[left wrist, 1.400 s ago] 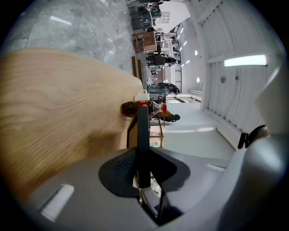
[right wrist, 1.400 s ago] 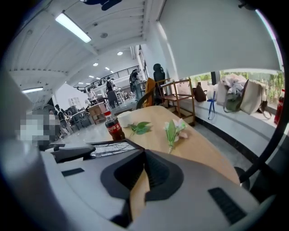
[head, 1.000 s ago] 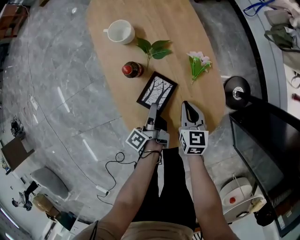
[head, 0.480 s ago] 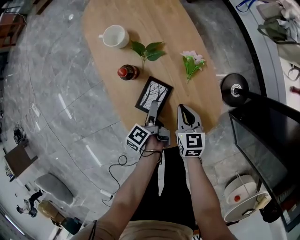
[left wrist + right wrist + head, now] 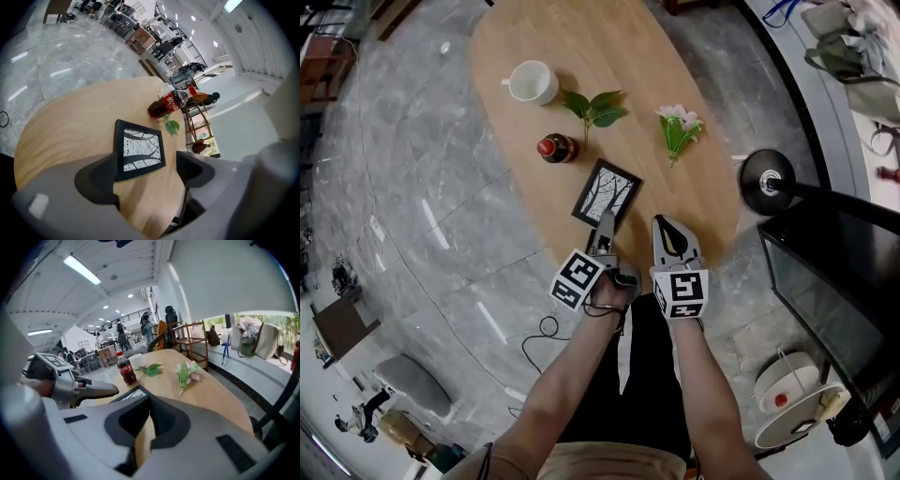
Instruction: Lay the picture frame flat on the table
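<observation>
The black picture frame [image 5: 607, 192] [image 5: 138, 149] with a tree print lies flat on the wooden table [image 5: 609, 47]. My left gripper [image 5: 605, 225] [image 5: 145, 171] is at the frame's near edge. Its jaws are opening and stand wide, and no pad presses on the frame. The frame's near corner is hidden behind the left-hand finger [image 5: 98, 180]. My right gripper [image 5: 672, 230] [image 5: 149, 405] hovers over the table's near end, right of the frame, shut on nothing.
A cola bottle [image 5: 555, 148] [image 5: 166, 104] [image 5: 125, 369] stands just beyond the frame. Farther off are a leafy sprig [image 5: 595, 106], a white cup [image 5: 534, 82] and a flower sprig [image 5: 675, 127] [image 5: 185, 372]. A black round lamp base [image 5: 766, 181] stands off the table's right edge.
The frame lies flat in all three frames. Both grippers keep their places at the table's near end. Only the head view has shifted a little.
</observation>
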Motion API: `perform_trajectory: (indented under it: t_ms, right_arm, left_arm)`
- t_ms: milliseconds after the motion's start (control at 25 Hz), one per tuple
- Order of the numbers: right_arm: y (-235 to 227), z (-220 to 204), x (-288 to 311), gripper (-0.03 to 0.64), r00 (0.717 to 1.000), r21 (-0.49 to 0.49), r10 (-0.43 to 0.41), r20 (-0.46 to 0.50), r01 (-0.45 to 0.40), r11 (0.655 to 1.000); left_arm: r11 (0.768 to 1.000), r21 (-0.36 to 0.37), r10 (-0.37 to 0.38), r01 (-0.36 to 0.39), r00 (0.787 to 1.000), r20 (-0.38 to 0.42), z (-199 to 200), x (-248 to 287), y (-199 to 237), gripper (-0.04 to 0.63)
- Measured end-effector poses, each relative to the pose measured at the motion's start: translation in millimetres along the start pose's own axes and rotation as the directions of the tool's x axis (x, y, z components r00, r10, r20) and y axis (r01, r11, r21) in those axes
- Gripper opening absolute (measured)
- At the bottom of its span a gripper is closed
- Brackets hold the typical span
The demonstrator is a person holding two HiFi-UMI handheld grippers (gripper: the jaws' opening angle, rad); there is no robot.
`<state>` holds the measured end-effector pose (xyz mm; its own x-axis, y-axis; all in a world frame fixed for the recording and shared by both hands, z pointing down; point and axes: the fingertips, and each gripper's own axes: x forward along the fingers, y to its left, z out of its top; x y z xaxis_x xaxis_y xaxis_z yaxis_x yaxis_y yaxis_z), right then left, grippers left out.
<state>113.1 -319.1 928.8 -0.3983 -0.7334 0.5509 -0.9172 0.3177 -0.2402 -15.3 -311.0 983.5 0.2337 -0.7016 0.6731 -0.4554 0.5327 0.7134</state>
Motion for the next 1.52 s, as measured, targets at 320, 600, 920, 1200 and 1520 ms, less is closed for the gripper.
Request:
perform_trajectory:
  t_ms: [320,600,920,1200,1520]
  right_arm:
    - [2,15,-22,0.005,1.000,-0.015,0.010,0.022,-0.010,1.000]
    - [20,66,-56,0.005,0.998,-0.068,0.052,0.030,-0.050,0.996]
    - [54,156,-135,0.005,0.995,-0.062,0.078,0.067,-0.074,0.995]
    - [77,219,-214,0.005,0.985,-0.074,0.110,0.130,-0.101,0.992]
    - [94,315,-277,0.005,0.949,-0.182,0.132,0.287,-0.081,0.980]
  left_arm:
    - [0.995,0.053,-0.087,0.088,0.996,-0.016,2,-22,-13,0.390]
    - [0.934,0.259,-0.224,0.245,0.968,-0.110,6,-62,-85,0.385]
    - [0.842,0.424,-0.287,0.333,0.943,-0.170,23,-137,-167,0.268]
    - [0.623,0.655,-0.387,0.426,0.897,-0.216,30,-231,-257,0.010]
    - [0.285,0.854,-0.542,0.436,0.808,-0.231,34,-310,-365,0.006]
